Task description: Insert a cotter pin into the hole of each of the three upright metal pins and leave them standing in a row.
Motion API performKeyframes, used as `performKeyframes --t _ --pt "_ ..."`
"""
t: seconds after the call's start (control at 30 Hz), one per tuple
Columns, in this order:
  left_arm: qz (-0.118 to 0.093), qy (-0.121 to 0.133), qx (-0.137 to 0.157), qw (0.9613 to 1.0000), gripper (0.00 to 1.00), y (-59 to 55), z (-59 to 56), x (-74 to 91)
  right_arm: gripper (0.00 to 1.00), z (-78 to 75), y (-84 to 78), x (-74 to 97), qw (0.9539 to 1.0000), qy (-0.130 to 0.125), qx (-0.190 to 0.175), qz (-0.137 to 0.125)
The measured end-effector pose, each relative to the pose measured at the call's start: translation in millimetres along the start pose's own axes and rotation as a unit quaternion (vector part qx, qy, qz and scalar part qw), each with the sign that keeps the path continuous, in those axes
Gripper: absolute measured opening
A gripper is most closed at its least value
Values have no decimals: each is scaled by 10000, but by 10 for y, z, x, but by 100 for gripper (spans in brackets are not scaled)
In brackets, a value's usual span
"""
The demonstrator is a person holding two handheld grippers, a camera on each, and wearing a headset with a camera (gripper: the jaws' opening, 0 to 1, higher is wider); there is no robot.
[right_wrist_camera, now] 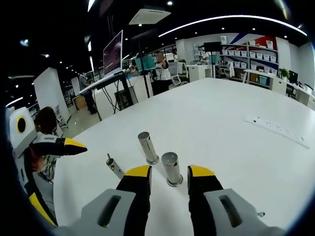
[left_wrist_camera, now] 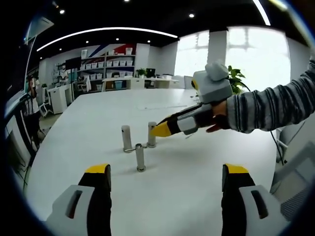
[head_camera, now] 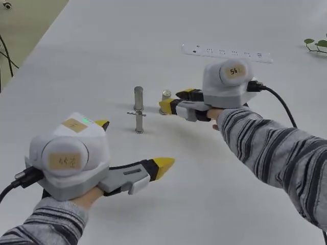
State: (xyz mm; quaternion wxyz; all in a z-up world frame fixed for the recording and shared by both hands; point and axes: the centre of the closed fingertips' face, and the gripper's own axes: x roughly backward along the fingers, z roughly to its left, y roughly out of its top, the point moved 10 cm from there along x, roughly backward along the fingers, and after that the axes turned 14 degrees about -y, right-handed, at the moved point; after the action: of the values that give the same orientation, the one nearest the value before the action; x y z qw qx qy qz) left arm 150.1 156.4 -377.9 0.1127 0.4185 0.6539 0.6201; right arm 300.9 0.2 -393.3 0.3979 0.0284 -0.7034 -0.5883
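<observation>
By our reading we're approx. a third of the way in: the near pin has a cotter pin crossing its shank, while the far pin and the right-side pin look bare. All 3 stand upright on the worktop, near each other but more a triangle than a row. The right hand-held gripper straddles the right-side pin, jaws partway apart w/ a sliver of gap each side, so it isn't clamped yet as far as we can see. The left hand-held gripper hovers on the near side of the group, jaws spread wide, carrying nothing. Step in hand, we judge: taking hold of pin no. 2 to steady or reposition it. Next move calls for closing gently and square on the shank so it doesn't tip. The left then needs a fresh cotter pin, and we can't make out a spare for sure. Writing: the sticker on the right unit reads "56", the left unit's tan labels are too blurred to read, and the power strip at the back has no legible marks.
</observation>
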Motion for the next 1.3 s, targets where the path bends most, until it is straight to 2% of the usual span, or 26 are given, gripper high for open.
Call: performKeyframes --t 0.13,0.3,0.63,0.77,0.83,0.93,1.0,1.13,1.2,1.3 --pt "-98 -4 -14 10000 94 26 -15 29 19 18 -23 -92 9999 12 -129 80" --pt "-54 11 -25 10000 94 10 -17 45 11 2 -49 -181 9997 -51 -164 149" --pt "10 19 1 10000 93 -14 -29 41 10 41 -53 -170 9991 -268 -303 92" --pt "33 34 -57 10000 92 -10 -35 45 9 39 -13 -165 9988 -478 -41 83" --pt "33 60 -66 10000 92 -9 -31 49 8 36 -8 -167 9985 -542 -51 91" --pt "34 98 -67 9999 92 -7 -13 54 8 51 22 -128 9982 -595 -61 -18" --pt "12 149 -71 9999 91 -1 3 61 8 99 67 -56 9982 -587 110 -76" --pt "-34 193 -59 9998 91 14 24 67 8 87 72 21 9981 -594 23 -174" --pt "-52 208 -58 9998 91 19 29 70 8 109 75 103 9978 -609 152 -208" --pt "-77 224 -70 9997 91 29 34 73 8 134 46 237 9978 -597 115 -270"
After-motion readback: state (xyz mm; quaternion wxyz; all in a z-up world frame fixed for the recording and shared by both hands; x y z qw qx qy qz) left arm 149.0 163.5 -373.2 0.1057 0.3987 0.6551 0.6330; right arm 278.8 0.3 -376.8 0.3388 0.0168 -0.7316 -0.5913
